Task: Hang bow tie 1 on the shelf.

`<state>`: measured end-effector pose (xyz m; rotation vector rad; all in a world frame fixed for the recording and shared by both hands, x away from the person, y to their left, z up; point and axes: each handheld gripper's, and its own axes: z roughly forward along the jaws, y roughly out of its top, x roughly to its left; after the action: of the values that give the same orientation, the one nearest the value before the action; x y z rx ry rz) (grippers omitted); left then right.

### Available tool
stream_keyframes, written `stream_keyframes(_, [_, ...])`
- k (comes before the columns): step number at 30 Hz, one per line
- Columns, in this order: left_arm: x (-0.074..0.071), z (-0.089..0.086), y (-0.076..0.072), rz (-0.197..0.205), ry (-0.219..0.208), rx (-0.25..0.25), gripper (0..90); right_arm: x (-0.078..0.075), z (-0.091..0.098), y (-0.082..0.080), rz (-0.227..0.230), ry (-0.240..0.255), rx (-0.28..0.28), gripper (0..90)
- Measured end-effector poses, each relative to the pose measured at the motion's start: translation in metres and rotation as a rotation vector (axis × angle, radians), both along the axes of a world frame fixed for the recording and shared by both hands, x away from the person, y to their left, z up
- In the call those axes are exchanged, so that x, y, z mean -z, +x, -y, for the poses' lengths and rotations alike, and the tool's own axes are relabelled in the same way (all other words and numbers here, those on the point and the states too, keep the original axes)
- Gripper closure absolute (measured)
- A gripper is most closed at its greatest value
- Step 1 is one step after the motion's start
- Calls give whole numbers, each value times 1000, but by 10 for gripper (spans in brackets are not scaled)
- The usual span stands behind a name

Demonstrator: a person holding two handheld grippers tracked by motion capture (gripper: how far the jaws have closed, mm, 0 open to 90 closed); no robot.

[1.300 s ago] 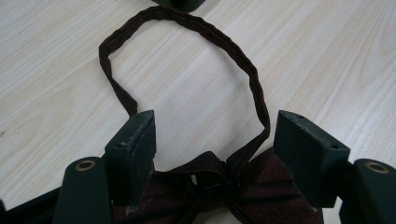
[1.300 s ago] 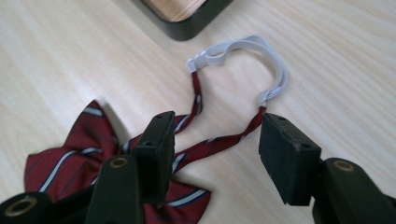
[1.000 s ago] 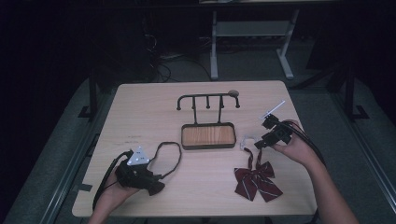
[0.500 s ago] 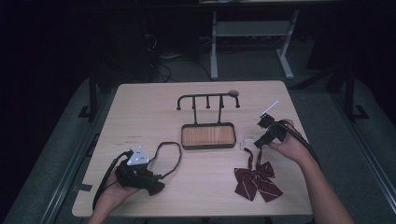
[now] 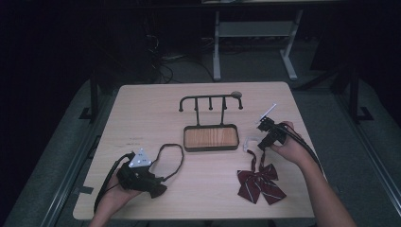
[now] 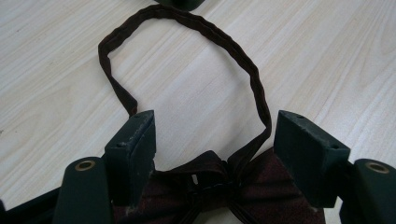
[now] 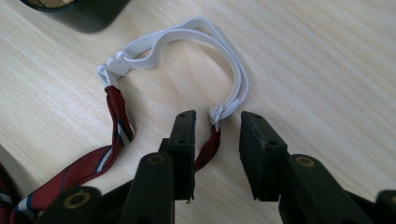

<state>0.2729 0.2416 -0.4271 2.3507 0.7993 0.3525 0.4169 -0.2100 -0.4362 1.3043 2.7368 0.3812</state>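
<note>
A dark maroon bow tie (image 6: 210,179) lies at the table's front left, its strap loop (image 5: 181,158) spread out ahead of it. My left gripper (image 6: 212,135) stands open astride the bow's knot, pads clear of the fabric; in the high view it (image 5: 152,182) rests low on the table. A red striped bow tie (image 5: 260,185) lies at the front right, with a white elastic (image 7: 201,28) joined to its red strap (image 7: 208,147). My right gripper (image 7: 217,123) has been closing around that joint, with a gap still showing beside the strap.
A dark rack with a row of hooks (image 5: 210,99) rises from a wood-floored tray (image 5: 185,139) at the table's middle. Its corner (image 7: 88,14) lies just beyond the white elastic. The table's right edge (image 5: 309,156) runs close to the right hand.
My right gripper has sunk a little toward the elastic loop and moved slightly left. The left gripper and both bow ties have stayed where they were.
</note>
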Motion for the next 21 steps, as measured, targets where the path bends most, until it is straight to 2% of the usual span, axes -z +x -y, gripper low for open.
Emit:
stream_keyframes(6, [0,0,0,-3,3,2,303,3,-4,-1,10,-43,-13,692])
stream_keyframes(8, [0,0,0,-2,4,2,303,4,-6,-2,26,-63,-22,728])
stream_keyframes(14, [0,0,0,-3,4,3,303,4,-7,-2,35,-80,-32,778])
stream_keyframes(21, [0,0,0,-4,1,1,303,3,-5,-3,22,-80,-32,835])
